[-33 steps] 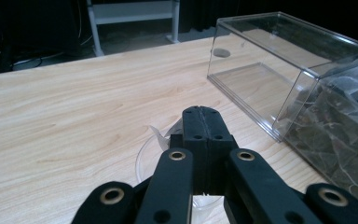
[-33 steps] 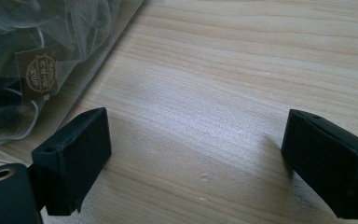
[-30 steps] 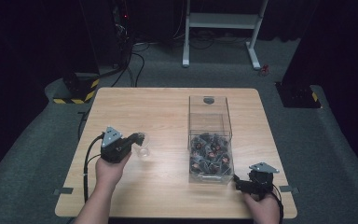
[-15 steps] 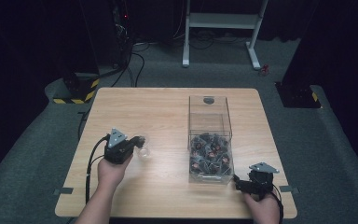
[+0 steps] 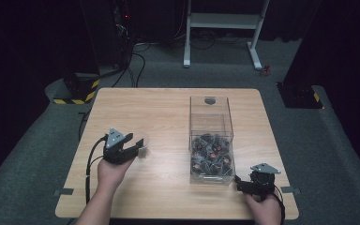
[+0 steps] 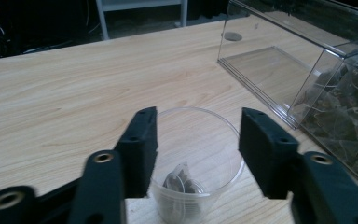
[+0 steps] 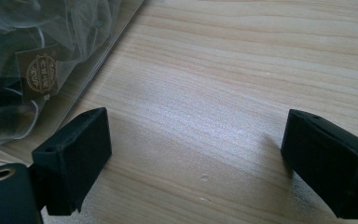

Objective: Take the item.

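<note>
A clear plastic cup (image 6: 214, 140) stands on the wooden table (image 5: 168, 112) at the left, with one tea bag (image 6: 179, 179) lying in its bottom. My left gripper (image 6: 198, 135) hovers right over the cup (image 5: 143, 146); its jaws have just been opening and now stand apart on either side of the rim, gripping nothing. A clear box (image 5: 211, 122) at centre right holds several tea bags (image 5: 212, 154) in its near end. My right gripper (image 5: 238, 180) rests open on the table by the box's near right corner, nothing between its jaws (image 7: 196, 149).
The box's far half has bare room inside, and a dark round mark (image 5: 210, 100) sits at its far end. Bagged tea with a brown tag (image 7: 39, 70) presses against the box wall left of the right gripper. A white stand (image 5: 225, 23) is on the floor beyond.
The left gripper's jaws have spread apart above the cup. Both hands stay where they were.
</note>
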Motion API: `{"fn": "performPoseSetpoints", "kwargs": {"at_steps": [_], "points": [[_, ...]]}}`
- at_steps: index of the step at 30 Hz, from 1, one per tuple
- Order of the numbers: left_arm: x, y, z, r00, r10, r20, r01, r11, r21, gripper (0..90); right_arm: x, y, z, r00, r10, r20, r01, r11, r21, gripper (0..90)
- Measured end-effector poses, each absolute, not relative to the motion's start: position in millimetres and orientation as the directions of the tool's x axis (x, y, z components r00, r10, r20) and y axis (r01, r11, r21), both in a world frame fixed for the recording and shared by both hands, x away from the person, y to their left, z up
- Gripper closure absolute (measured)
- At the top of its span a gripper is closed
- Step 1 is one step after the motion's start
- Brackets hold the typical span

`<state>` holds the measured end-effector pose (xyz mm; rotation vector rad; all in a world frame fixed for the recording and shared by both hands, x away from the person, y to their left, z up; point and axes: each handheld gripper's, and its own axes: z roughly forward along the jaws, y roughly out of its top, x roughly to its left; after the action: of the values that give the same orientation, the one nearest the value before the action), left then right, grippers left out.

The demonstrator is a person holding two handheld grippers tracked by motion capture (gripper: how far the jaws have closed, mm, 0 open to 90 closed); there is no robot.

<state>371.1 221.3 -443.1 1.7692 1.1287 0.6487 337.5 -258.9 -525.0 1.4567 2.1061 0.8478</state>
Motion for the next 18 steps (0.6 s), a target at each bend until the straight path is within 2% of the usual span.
{"fn": "performPoseSetpoints", "kwargs": {"at_steps": [1,5,7,14,18], "points": [[370,223,-443,0.443,0.895,-0.050,0.418,-0.158,0.895,45.5,337,-259,-525,-0.348,0.937,-0.013,0.667,0.257,0.699,8.1],[365,234,-444,0.440,0.895,-0.070,0.431,-0.142,0.891,29.6,337,-259,-525,-0.348,0.937,-0.013,0.667,0.257,0.699,8.1],[362,241,-446,0.437,0.897,-0.067,0.438,-0.148,0.887,26.4,337,-259,-525,-0.348,0.937,-0.013,0.667,0.257,0.699,8.1],[353,262,-457,0.433,0.899,-0.065,0.478,-0.168,0.862,18.7,337,-259,-525,-0.348,0.937,-0.013,0.667,0.257,0.699,8.1],[349,271,-462,0.425,0.903,-0.063,0.493,-0.172,0.853,18.3,337,-259,-525,-0.348,0.937,-0.013,0.667,0.257,0.699,8.1]]}}
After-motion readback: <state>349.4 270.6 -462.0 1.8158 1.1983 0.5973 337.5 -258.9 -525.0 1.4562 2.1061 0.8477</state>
